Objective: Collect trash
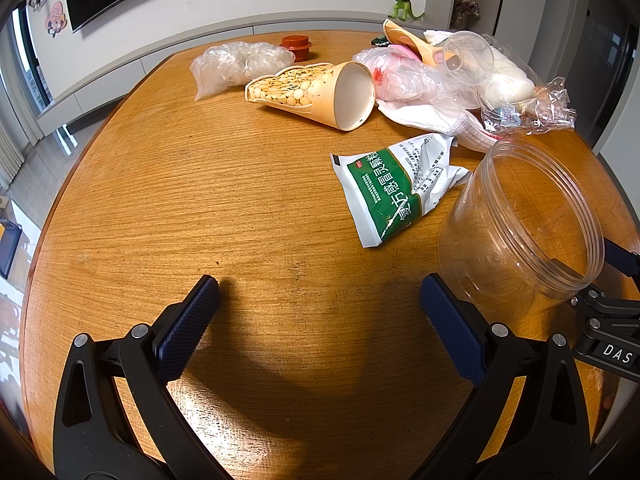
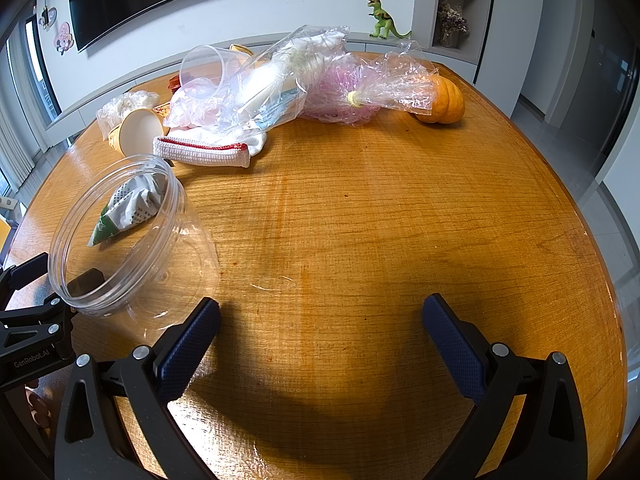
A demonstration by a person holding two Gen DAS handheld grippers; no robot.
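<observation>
Trash lies on a round wooden table (image 1: 200, 200). A green and white packet (image 1: 396, 188) lies crumpled near the middle. A clear plastic jar (image 1: 516, 232) stands empty between the two grippers; it also shows in the right wrist view (image 2: 132, 240). A tan paper cup (image 1: 320, 92) lies on its side, with a crumpled clear bag (image 1: 236, 64) behind it. A pile of clear bags (image 2: 264, 84), a clear cup (image 2: 204, 72) and a white glove (image 2: 208, 148) lies at the back. My left gripper (image 1: 320, 300) is open and empty. My right gripper (image 2: 320, 316) is open and empty.
An orange pumpkin (image 2: 444, 100) sits at the far right of the table. A brown lid (image 1: 296, 46) sits at the far edge. A green toy dinosaur (image 2: 384, 18) stands on the shelf behind. The table edge (image 2: 600, 260) curves close on the right.
</observation>
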